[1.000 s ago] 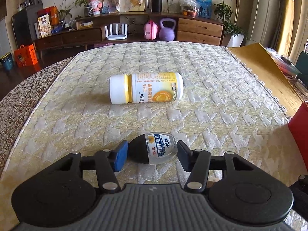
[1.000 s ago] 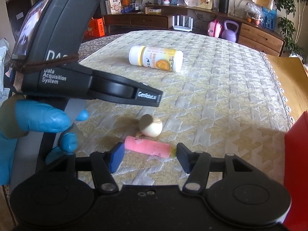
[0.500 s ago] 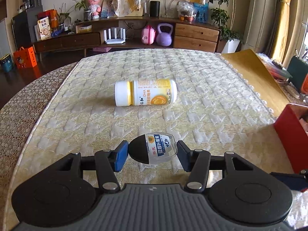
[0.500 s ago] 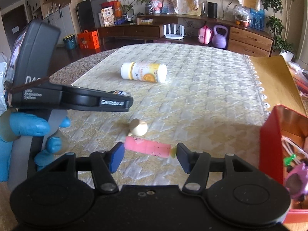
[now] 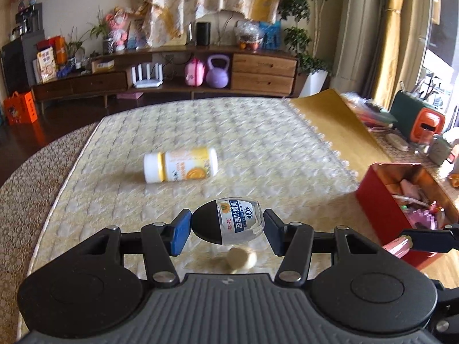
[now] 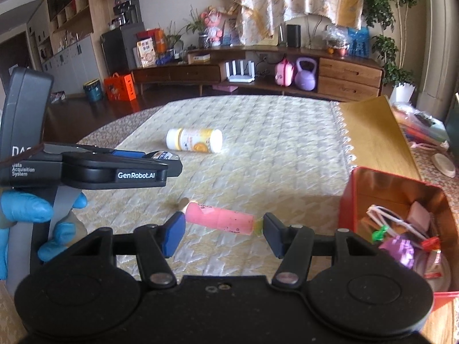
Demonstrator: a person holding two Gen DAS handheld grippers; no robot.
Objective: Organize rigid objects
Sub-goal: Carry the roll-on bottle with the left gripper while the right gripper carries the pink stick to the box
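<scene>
My left gripper (image 5: 226, 226) is shut on a small clear bottle with a black cap (image 5: 229, 220), lifted above the quilted table. My right gripper (image 6: 221, 228) is shut on a pink tube (image 6: 219, 218), held endwise between the pads. A white and yellow supplement bottle (image 5: 180, 164) lies on its side mid-table, also in the right wrist view (image 6: 195, 140). A small cream round object (image 5: 241, 258) rests on the cloth under the left gripper. The red tin box (image 6: 352, 200) with several small items stands at the right. The left gripper (image 6: 160, 157) shows at the left of the right wrist view.
A blue-gloved hand (image 6: 25, 209) holds the left tool. A yellow mat (image 5: 330, 120) borders the cloth at the right, with clutter and a green and orange device (image 5: 416, 117) beyond. A low cabinet (image 5: 172, 80) runs along the far wall.
Both grippers have risen and drawn back toward the right with their objects still held. The red box has come into both views, and the cream object now shows below the left gripper.
</scene>
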